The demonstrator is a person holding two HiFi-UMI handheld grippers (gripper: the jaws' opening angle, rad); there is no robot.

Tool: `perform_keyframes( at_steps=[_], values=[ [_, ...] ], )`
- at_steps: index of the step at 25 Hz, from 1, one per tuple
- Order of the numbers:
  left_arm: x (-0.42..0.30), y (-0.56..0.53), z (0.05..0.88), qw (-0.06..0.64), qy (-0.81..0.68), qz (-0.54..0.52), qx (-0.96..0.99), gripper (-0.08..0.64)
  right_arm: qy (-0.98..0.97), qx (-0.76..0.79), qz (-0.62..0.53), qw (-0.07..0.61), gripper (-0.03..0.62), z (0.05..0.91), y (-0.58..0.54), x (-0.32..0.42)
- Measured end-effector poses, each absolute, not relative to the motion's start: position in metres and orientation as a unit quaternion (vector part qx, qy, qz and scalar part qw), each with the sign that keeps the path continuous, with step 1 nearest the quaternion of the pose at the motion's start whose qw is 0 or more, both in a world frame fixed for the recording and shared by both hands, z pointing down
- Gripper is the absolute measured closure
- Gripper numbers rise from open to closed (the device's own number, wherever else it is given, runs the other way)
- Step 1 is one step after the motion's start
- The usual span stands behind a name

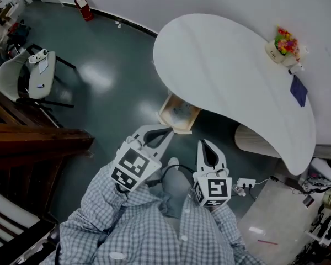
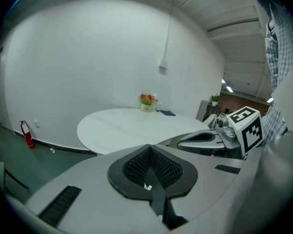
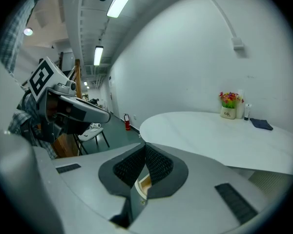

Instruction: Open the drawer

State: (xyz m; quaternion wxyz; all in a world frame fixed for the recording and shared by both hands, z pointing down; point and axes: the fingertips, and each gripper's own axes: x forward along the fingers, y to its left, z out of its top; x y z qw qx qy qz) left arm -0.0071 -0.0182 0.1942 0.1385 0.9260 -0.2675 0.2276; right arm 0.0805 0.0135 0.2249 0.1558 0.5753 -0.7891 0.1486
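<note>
A light wooden drawer point(image 1: 179, 113) sticks out open from under the near edge of the white curved table point(image 1: 231, 76). My left gripper point(image 1: 163, 133) hangs just short of the drawer's front, its jaws pressed together with nothing between them. My right gripper point(image 1: 208, 146) is held a little to the right and nearer to me, also shut and empty. In the left gripper view the pads point(image 2: 136, 165) meet, with the table point(image 2: 132, 128) beyond. In the right gripper view a sliver of the drawer point(image 3: 143, 183) shows below the closed pads point(image 3: 156, 165).
A flower pot point(image 1: 284, 46) and a dark notebook point(image 1: 298, 90) sit at the table's far right. A ribbed round stool point(image 1: 259, 142) stands under the table's right end. A white chair point(image 1: 30, 76), a wooden rail point(image 1: 33, 139) and a fire extinguisher point(image 1: 83, 7) are to the left.
</note>
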Motion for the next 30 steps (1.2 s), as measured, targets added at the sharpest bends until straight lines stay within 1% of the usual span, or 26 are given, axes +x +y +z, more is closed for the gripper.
perform_keyframes(
  at_steps=[13,30],
  values=[
    [0.005,-0.018,0.182,0.111,-0.256,0.222,0.934,0.555,-0.797,0.577,0.116,0.134,0.583,0.194,0.006,0.085],
    [0.004,-0.017,0.182,0.111,-0.260,0.223,0.933,0.555,-0.800,0.572,0.117,0.138,0.583,0.194,0.006,0.085]
  ],
)
